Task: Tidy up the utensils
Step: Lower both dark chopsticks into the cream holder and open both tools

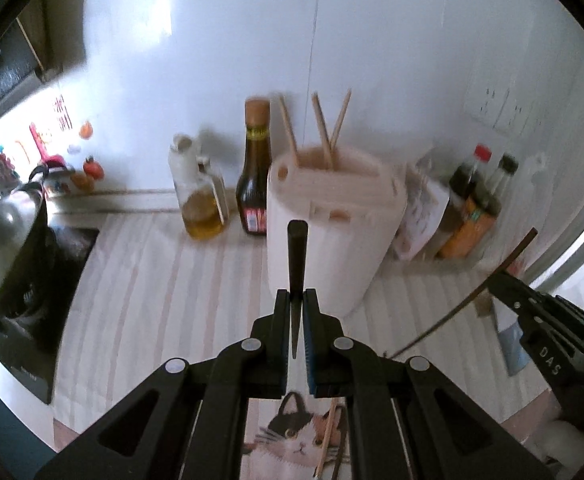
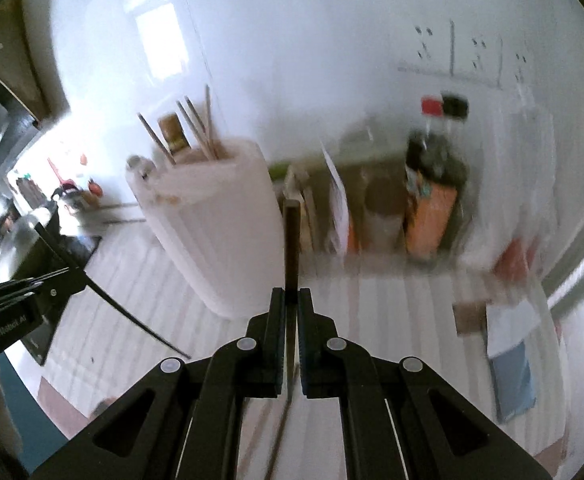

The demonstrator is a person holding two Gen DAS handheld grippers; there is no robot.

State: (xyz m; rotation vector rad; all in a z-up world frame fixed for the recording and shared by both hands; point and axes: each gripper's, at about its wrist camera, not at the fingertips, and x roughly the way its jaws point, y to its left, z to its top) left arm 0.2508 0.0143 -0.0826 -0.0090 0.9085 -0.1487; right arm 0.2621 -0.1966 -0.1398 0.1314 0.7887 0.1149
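Note:
My left gripper [image 1: 297, 300] is shut on a dark chopstick [image 1: 297, 256] that points up in front of the white utensil holder [image 1: 332, 248]. The holder stands on the striped counter and has several wooden chopsticks [image 1: 324, 128] standing in it. My right gripper [image 2: 291, 298] is shut on another dark chopstick [image 2: 292, 240], held upright just right of the holder [image 2: 212, 224]. The right gripper with its chopstick shows at the right in the left wrist view [image 1: 540, 320]. The left gripper with its chopstick shows at the left in the right wrist view [image 2: 32, 296]. More wooden chopsticks [image 1: 328, 436] lie on a cat-print cloth below.
An oil bottle [image 1: 200, 196] and a dark sauce bottle [image 1: 255, 172] stand left of the holder by the wall. More bottles and packets [image 1: 472, 208] crowd the right. A pot on a black hob [image 1: 12, 248] is at the left. A blue item [image 2: 512, 376] lies at the right.

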